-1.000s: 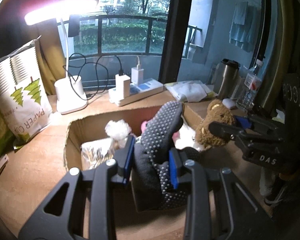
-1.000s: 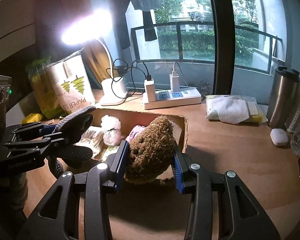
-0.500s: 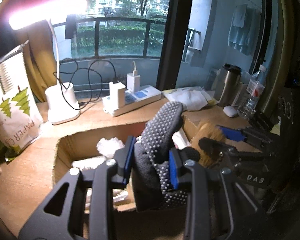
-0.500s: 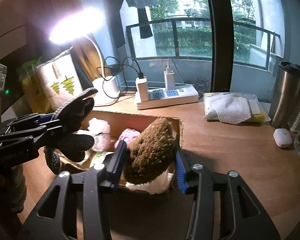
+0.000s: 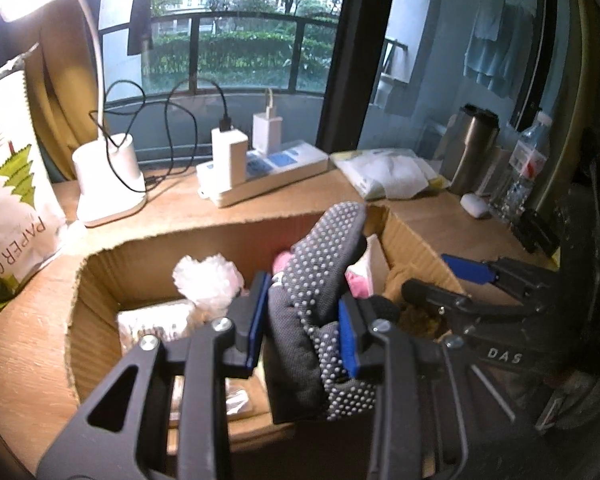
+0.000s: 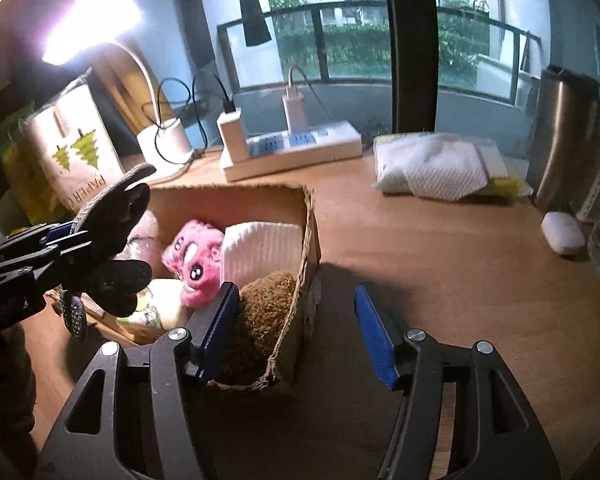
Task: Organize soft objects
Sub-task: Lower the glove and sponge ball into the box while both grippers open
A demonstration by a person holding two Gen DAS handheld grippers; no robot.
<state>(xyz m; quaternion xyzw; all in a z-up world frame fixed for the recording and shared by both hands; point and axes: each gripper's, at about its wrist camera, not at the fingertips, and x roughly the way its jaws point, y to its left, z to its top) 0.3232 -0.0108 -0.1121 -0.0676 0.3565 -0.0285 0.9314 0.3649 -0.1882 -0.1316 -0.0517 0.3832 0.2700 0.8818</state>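
The left gripper point(image 5: 302, 322) pinches between its blue pads a dark knitted glove point(image 5: 320, 280) with rubber dots, above the corrugated cardboard box point(image 6: 310, 240), while the right gripper point(image 6: 296, 332) stands wide apart, its left finger touching the shaggy brown plush point(image 6: 266, 308) inside, beyond which sits a bag point(image 5: 8, 216) reading "PAPER".
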